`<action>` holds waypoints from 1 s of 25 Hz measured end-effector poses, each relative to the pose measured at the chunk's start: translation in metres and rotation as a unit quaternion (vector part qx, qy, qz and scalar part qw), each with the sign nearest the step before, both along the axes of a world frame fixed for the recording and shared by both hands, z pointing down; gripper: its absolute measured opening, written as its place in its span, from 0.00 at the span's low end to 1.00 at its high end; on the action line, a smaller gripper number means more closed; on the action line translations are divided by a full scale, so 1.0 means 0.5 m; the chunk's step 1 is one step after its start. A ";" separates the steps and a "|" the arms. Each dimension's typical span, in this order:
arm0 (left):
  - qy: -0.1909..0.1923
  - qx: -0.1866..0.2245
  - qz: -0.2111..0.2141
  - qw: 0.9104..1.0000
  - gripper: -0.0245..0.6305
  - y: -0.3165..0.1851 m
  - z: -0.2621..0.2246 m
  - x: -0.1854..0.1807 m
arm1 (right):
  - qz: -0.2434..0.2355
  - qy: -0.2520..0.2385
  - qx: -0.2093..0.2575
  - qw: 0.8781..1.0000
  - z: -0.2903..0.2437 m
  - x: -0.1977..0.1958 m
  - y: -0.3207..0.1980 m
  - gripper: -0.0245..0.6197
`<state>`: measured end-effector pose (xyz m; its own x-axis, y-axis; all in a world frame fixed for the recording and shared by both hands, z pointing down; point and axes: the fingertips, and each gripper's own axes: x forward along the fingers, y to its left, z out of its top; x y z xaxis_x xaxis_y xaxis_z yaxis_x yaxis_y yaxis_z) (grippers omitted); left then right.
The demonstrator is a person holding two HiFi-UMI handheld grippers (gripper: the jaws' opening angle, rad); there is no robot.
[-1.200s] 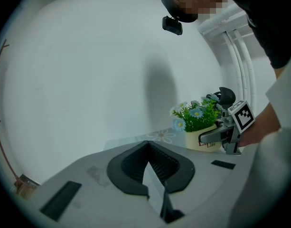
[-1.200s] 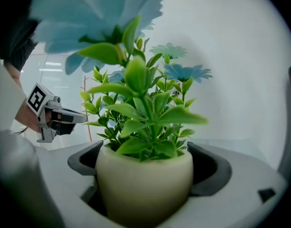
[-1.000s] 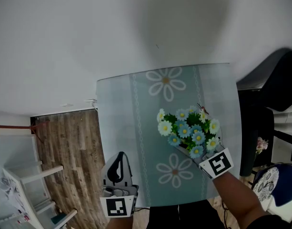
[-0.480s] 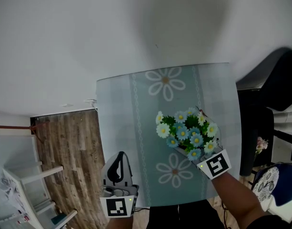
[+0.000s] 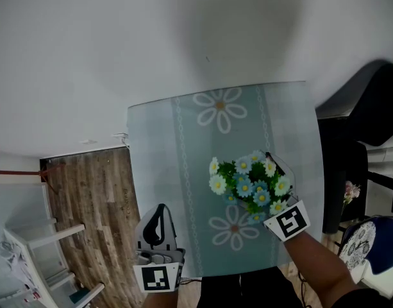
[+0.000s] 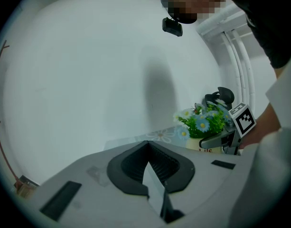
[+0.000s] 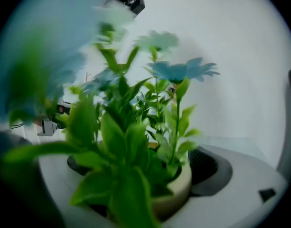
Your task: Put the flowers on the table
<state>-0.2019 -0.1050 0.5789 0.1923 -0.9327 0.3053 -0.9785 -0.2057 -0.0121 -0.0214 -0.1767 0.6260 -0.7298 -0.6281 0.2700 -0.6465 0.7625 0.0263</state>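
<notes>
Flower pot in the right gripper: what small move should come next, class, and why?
Probably lower it straight down: the right gripper holds the flower pot over the table, and contact with the tabletop cannot be confirmed.

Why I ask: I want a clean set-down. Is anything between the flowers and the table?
Nothing visible. The right gripper holds the flowers over the table, whose patterned top shows bare around them. The left gripper sits by its near-left edge.
</notes>
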 end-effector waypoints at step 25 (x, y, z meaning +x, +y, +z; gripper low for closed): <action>-0.022 0.039 0.032 0.998 0.04 0.011 -0.068 0.030 | 0.015 0.000 -0.036 0.999 -0.004 0.024 0.088 0.93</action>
<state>-0.1868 -0.0997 0.5447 0.2406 -0.9402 0.2413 -0.9615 -0.2648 -0.0732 -0.0092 -0.1327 0.6238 -0.7114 -0.6283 0.3149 -0.6684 0.7433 -0.0270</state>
